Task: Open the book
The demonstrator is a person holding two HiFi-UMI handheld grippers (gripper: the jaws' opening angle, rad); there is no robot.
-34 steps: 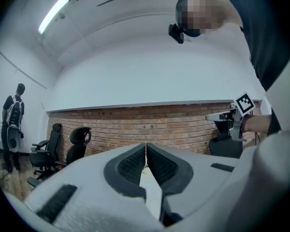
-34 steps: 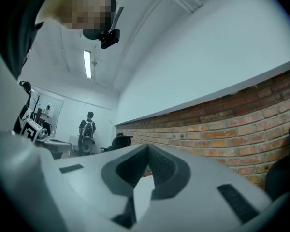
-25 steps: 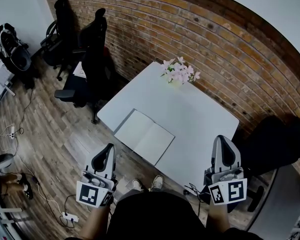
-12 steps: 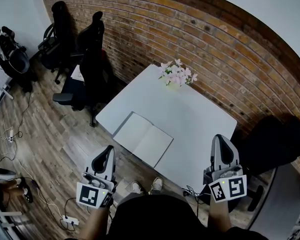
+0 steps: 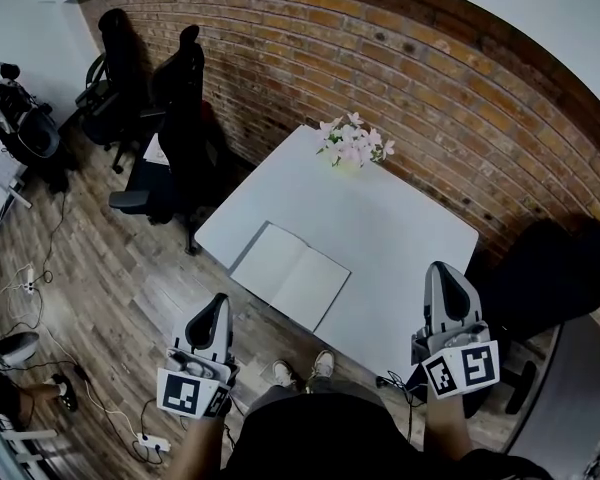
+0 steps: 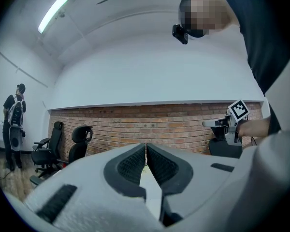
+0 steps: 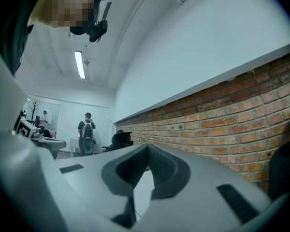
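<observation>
The book [image 5: 290,275] lies open, its two pale pages flat, near the front left edge of the white table [image 5: 400,238]. My left gripper [image 5: 212,320] hangs in front of the table, off its left corner, with jaws shut and nothing between them. My right gripper [image 5: 443,290] is held at the table's front right corner, also shut and empty. Both point level toward the brick wall. In the left gripper view the closed jaws [image 6: 146,151] meet at the tips; the right gripper [image 6: 217,123] shows at the right. The right gripper view shows its own tips [image 7: 147,151] pressed together.
A vase of pink and white flowers [image 5: 353,144] stands at the table's far edge by the brick wall [image 5: 430,78]. Black office chairs [image 5: 180,118] stand left of the table. Another person [image 7: 87,134] stands far back. Cables and a power strip [image 5: 145,440] lie on the wooden floor.
The head view has shifted slightly; both grippers sit a little lower in the picture. The book lies open as before and both grippers stay shut.
</observation>
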